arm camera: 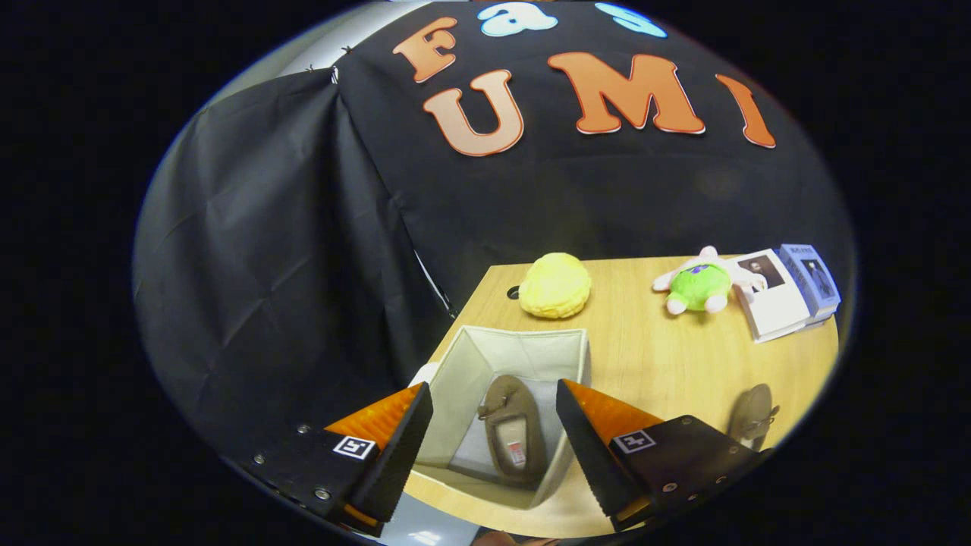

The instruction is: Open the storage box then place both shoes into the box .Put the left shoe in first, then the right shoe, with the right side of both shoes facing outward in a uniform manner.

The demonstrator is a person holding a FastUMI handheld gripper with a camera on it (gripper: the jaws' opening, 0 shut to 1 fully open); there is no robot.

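Gripper (493,432) hovers over the storage box (470,364), jaws spread wide, nothing between them. Reads as the gap between shoe 1 and shoe 2.

Box: open-top, pale fabric sides, soft folded corners, sitting at the near-left part of the wooden table (660,364). No lid on it that I can see, so the opening step looks done.

1 brown shoe (512,436) is already inside, lying on the box floor, sole side down, opening up, insole tag visible. It's a soft suede-like slipper, rounded toe with a small bow or lace on top. Sits directly between the 2 fingers in view, below them. Presumably the left shoe, given the order in the task; can't confirm left vs right, or which side faces outward, from this angle.

Second brown shoe (752,413) is on the table just beyond the right finger, outside the box, same material and bow. Partly hidden by the finger body.

Open jaws make sense: free to go for shoe 2 next. That needs a swing right and a pinch on the soft upper, which will deform.

Clutter further back, well apart from the box: a yellow knobbly plush (555,285), a green plush toy (699,287), a stack of books (789,292). Not in the path.
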